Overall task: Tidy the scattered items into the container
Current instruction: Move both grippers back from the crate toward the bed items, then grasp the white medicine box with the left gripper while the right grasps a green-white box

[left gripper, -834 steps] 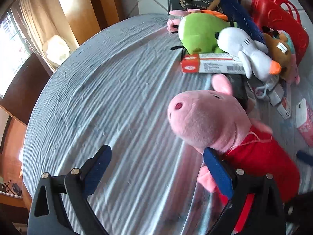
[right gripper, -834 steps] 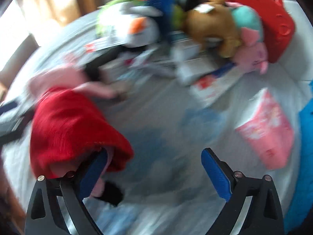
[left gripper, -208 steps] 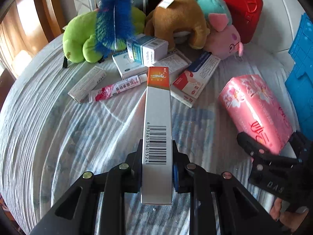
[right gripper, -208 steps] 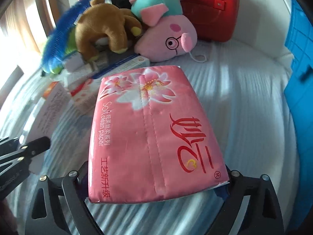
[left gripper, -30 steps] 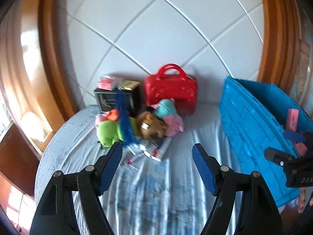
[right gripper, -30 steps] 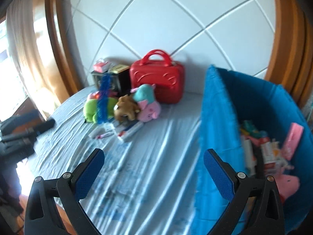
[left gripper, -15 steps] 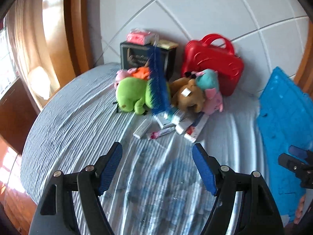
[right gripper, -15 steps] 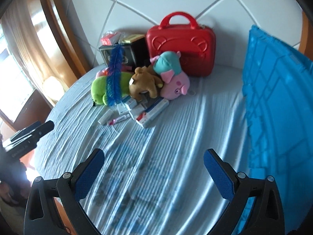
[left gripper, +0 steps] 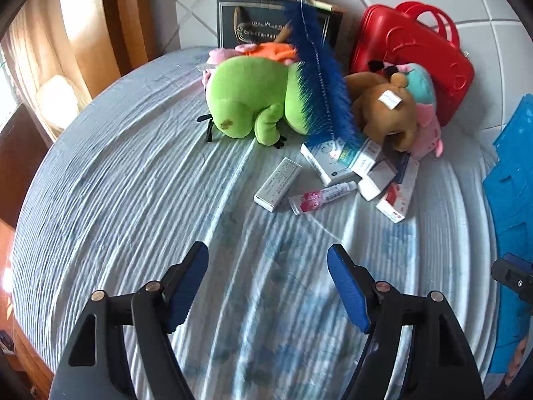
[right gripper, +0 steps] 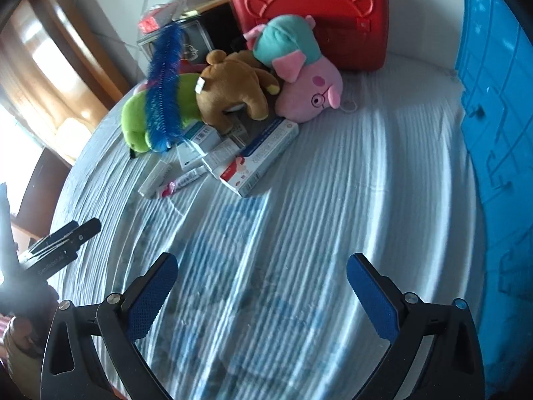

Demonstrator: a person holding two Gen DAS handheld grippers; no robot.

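White tiled wall and a wooden frame back a round worktop (left gripper: 116, 183) under a ribbed blue-white cloth, and on that cloth nearly everything left to tidy is heaped at about twelve o'clock from both sets of tongs. Largest is the blue container (right gripper: 496, 133), whose wall stands at three o'clock in the right wrist view, well apart from the heap; any carry must cross bare cloth and clear that rim, so a loosely pinched item could drop short. Next, the red case (right gripper: 309, 16) stands against the wall behind the toys and may not be meant for tidying. Against it lean the green plush (left gripper: 253, 100), the brown bear (right gripper: 233, 96) and the pink pig plush (right gripper: 306, 90), with a blue bristly brush (left gripper: 316, 83) lying across the green one; pulling any toy would likely drag the brush or topple a neighbour. Smaller still, the boxes (left gripper: 336, 163) overlap beneath the bear, so closing on one may shove the others. A slim box (left gripper: 278, 185) and a tube (left gripper: 321, 196) lie flat and just beside each other, thin enough to slip. Left tongs (left gripper: 268, 278) and right tongs (right gripper: 261, 295) both gape empty above bare cloth.
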